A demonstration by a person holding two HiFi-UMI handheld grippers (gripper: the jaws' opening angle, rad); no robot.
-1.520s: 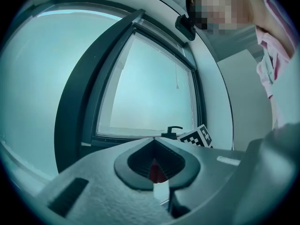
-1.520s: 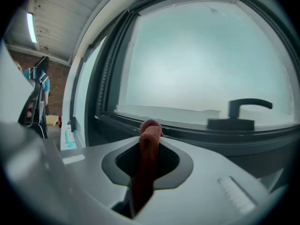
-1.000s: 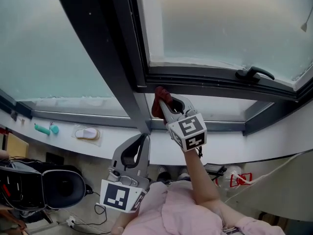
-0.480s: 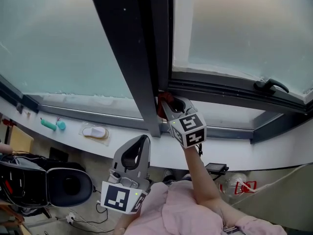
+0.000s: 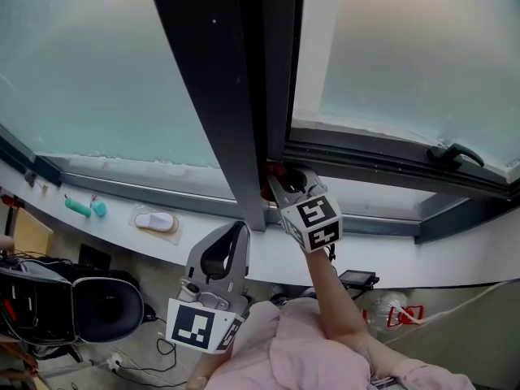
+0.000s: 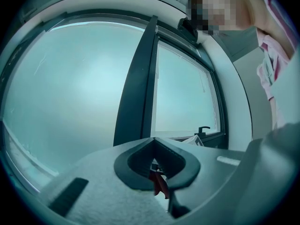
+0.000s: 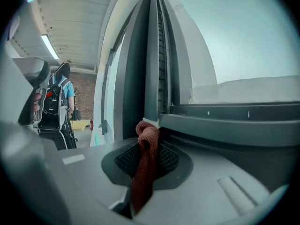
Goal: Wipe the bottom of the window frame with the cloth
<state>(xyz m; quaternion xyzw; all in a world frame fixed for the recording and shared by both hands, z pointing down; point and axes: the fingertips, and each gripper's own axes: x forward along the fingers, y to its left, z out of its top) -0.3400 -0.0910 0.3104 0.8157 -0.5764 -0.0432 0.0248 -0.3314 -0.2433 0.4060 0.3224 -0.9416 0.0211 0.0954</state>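
Rust-red knitted cloth (image 7: 146,161) is pinched in the right claw (image 7: 149,144), whose jaws are closed on the hanging strip. The cloth's bunched top end pokes out past the tips. That end sits right at the dark grey metal window frame (image 5: 370,159), in the corner where the bottom rail meets the wide upright post (image 5: 231,96). In the head view the right claw reaches up into this corner. The left claw (image 5: 237,232) hangs lower, beside the person's forearm (image 5: 333,291). Its jaws are closed tip to tip on nothing and point toward the frosted glass pane (image 6: 70,88).
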